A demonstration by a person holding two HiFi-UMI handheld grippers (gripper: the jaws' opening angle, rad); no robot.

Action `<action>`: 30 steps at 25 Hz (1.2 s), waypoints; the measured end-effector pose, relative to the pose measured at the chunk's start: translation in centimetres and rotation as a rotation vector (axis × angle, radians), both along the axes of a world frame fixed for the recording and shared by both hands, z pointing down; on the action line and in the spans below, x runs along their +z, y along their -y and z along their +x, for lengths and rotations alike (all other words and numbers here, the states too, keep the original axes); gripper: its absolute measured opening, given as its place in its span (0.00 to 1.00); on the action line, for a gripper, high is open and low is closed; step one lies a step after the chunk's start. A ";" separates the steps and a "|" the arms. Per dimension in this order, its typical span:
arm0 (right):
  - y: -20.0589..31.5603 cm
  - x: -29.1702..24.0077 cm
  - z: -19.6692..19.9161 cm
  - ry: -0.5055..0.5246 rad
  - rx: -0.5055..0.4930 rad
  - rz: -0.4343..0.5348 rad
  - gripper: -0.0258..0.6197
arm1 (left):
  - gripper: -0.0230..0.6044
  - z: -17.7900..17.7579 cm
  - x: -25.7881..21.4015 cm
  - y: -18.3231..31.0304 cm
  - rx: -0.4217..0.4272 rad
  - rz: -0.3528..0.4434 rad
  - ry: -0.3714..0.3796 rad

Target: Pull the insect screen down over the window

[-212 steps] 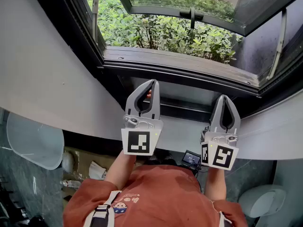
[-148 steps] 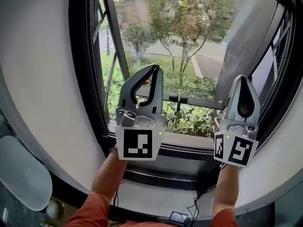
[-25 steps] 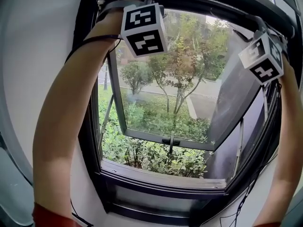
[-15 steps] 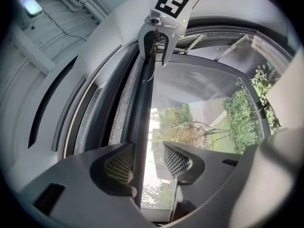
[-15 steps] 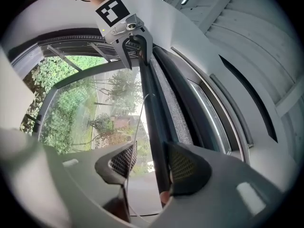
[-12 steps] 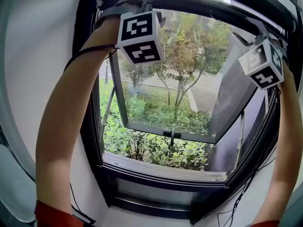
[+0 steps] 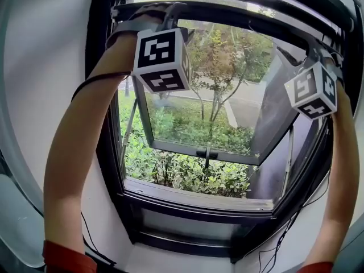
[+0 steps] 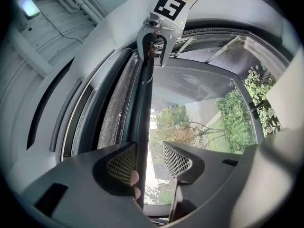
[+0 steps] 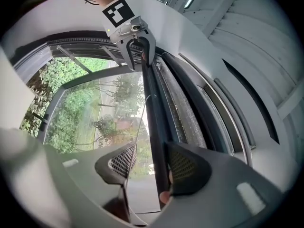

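**Both grippers straddle the screen's pull bar at the top of the window**

The insect screen's slim, dark metal pull bar (image 7: 244,24) sits high up, just under the head of the black-framed window (image 7: 107,124). It runs level from side to side. Only a narrow strip of grey mesh (image 8: 116,108) shows between the bar and the housing above it, so by my reading the pull has barely begun.

The left gripper (image 8: 148,160) is at the bar's left end. Its fingers (image 8: 121,163) are spread, with the bar lying against one pad and daylight showing on the other side. The right gripper (image 9: 145,165) does the same at the right end. Its fingers (image 9: 183,167) are apart, and the bar touches one pad and clears the other. Neither gripper pinches the bar; it simply passes through both gaps.

The bar's long axis crosses the window, and its travel is straight down toward the grey sill (image 7: 193,194), well below. With one gripper at each end, an even draw should keep the bar level. Held this loosely, it could slip or tilt.

A hinged glass pane (image 7: 199,118) stands swung outward over green shrubs (image 7: 182,175). A plain white wall (image 7: 40,95) flanks the frame, and a white panelled ceiling (image 8: 52,32) lies above.
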State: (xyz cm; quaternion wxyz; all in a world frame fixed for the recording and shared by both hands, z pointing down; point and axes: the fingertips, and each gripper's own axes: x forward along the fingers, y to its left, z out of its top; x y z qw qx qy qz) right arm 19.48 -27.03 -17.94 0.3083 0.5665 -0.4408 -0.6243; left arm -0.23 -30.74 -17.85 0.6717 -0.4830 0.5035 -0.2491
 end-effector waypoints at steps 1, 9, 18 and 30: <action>-0.1 0.2 -0.1 -0.003 0.001 0.001 0.37 | 0.33 0.0 0.3 0.0 -0.004 -0.008 0.003; 0.0 2.9 0.1 -0.047 0.041 -0.027 0.37 | 0.32 -0.2 2.6 -0.2 -0.012 -0.037 0.021; -0.3 5.4 0.0 -0.068 0.042 -0.052 0.36 | 0.32 -0.2 5.1 -0.5 0.010 -0.058 0.022; -0.6 9.7 -0.3 -0.091 0.062 -0.108 0.33 | 0.32 -0.4 9.2 -0.6 0.025 -0.080 0.035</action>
